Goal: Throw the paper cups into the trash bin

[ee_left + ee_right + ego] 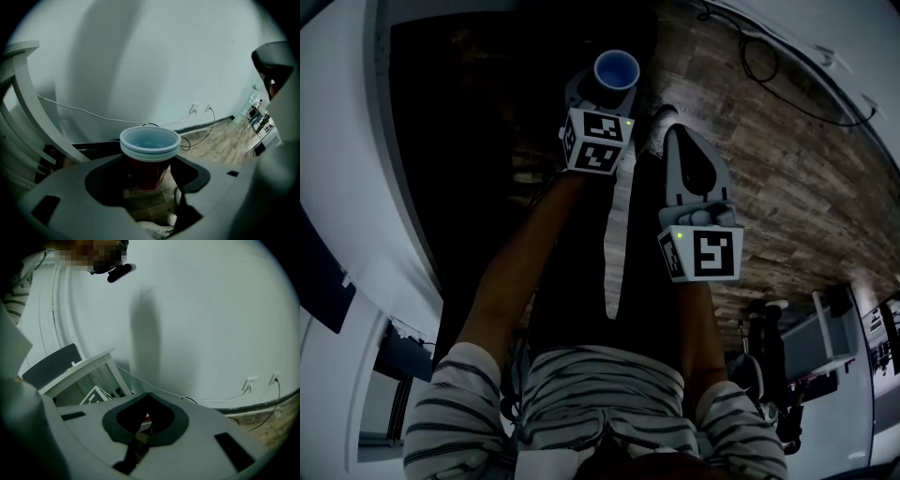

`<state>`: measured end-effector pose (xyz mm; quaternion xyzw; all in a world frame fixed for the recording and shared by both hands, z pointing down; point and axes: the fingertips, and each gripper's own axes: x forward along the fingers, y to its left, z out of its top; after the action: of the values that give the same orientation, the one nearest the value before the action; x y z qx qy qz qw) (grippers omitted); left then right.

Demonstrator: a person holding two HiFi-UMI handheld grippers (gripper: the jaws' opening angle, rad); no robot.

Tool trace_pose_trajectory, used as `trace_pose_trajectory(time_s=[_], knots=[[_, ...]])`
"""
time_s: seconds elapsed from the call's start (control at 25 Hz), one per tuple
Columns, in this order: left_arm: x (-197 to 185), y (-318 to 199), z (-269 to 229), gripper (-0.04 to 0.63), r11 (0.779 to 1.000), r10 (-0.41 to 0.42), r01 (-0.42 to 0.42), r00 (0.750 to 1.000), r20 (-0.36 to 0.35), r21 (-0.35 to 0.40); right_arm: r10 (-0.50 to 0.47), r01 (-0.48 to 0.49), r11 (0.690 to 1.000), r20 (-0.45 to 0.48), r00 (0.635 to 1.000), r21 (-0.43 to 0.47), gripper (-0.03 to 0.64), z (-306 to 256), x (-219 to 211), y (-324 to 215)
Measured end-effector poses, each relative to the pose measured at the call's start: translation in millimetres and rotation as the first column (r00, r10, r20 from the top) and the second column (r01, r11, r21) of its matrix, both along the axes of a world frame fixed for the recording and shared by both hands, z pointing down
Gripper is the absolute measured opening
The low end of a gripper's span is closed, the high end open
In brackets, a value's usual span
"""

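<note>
- The paper cup [616,68] stands upright in the left gripper [602,94], mouth up, held above a dark area that cannot be identified.
- In the left gripper view the cup [150,143] has a red tapered wall, a pale blue interior and a white rolled rim. Two rim rings sit one on the other, which indicates two nested cups.
- The left gripper's jaws press on the red wall from both sides, below the rim.
- The right gripper [677,136] has its jaws brought together at the tips, and nothing is gripped between them.
- Each gripper carries one marker cube, two in total: the left cube [597,141] and the right cube [701,251], both white with black square patterns.
- Both forearms are bare and extended forward. The left reaches further than the right. The striped sleeves [459,412] end at the elbows.
- The floor [787,169] is wood plank with visible grain, and one dark cable [759,66] lies looped on it.
- A plain white wall [154,56] carries two wall sockets [194,108].
</note>
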<state>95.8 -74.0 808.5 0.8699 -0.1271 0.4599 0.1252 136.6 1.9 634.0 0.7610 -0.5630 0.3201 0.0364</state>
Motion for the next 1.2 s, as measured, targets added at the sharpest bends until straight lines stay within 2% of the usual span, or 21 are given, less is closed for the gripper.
trace_pose_trajectory(time_s=[0.24,1.2], knots=[[3.1,-1.3,20.1,0.299,1.0,0.01,-0.009,1.0,0.022,-0.022,0.009,-0.009,1.0,0.005,1.0,-0.008,0.011,8.7,2.5,2.1],[12.3,-20.3,91.5,0.299,0.996,0.085,-0.082,0.991,0.106,-0.032,0.06,-0.058,0.998,0.041,0.997,-0.035,0.011,42.6,4.3,5.1]])
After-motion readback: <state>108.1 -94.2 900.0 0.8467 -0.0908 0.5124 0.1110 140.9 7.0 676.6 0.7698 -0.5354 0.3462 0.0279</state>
